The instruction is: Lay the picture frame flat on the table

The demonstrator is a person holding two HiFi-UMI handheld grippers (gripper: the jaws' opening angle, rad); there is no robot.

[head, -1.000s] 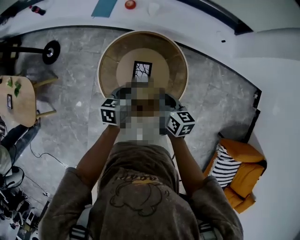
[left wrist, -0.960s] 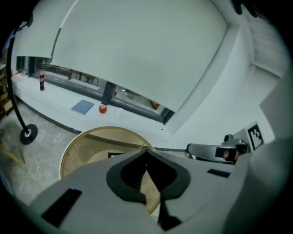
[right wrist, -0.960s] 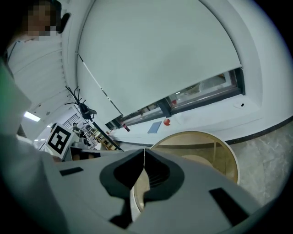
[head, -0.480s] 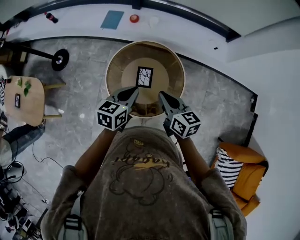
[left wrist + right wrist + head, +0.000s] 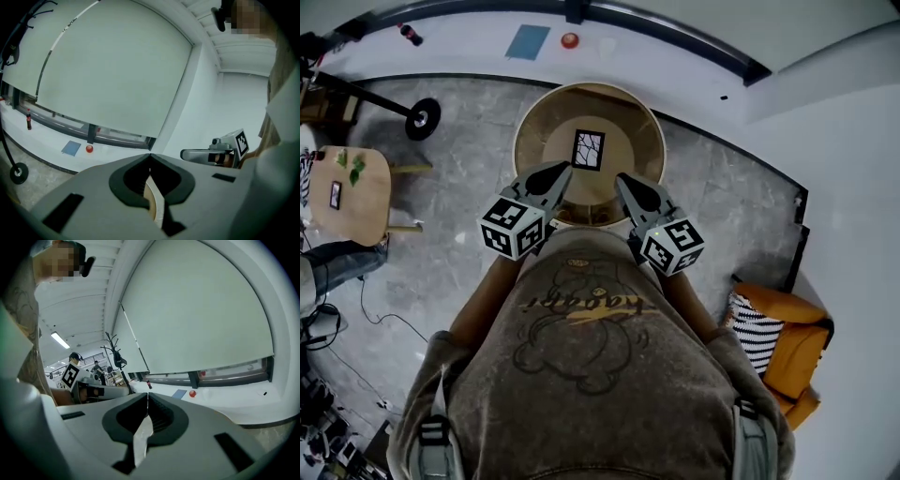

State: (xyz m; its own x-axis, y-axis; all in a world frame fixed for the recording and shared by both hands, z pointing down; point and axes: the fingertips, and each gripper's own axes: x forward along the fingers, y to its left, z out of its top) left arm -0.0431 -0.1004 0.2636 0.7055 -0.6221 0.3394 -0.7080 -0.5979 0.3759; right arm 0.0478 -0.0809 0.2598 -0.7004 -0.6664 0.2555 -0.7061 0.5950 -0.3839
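The picture frame (image 5: 588, 150), black-edged with a white branch print, rests on the middle of the round wooden table (image 5: 534, 141); its whole face shows from above. Both grippers hover over the table's near edge, short of the frame and not touching it. My left gripper (image 5: 565, 167) has its jaws shut with nothing between them, its tips (image 5: 150, 154) pointing toward the window wall. My right gripper (image 5: 622, 178) is likewise shut and empty (image 5: 148, 394). Each gripper shows in the other's view: the right gripper (image 5: 220, 152) and the left gripper (image 5: 89, 390).
A white ledge behind the table carries a blue sheet (image 5: 528, 41), a red object (image 5: 570, 40) and a bottle (image 5: 411, 35). A small wooden side table (image 5: 352, 197) stands at left, a black stand base (image 5: 423, 116) near it. An orange chair with a striped cushion (image 5: 778, 342) sits at right.
Both grippers have risen from low at the table's near edge, and they still point at the table. The frame has not moved on the table.
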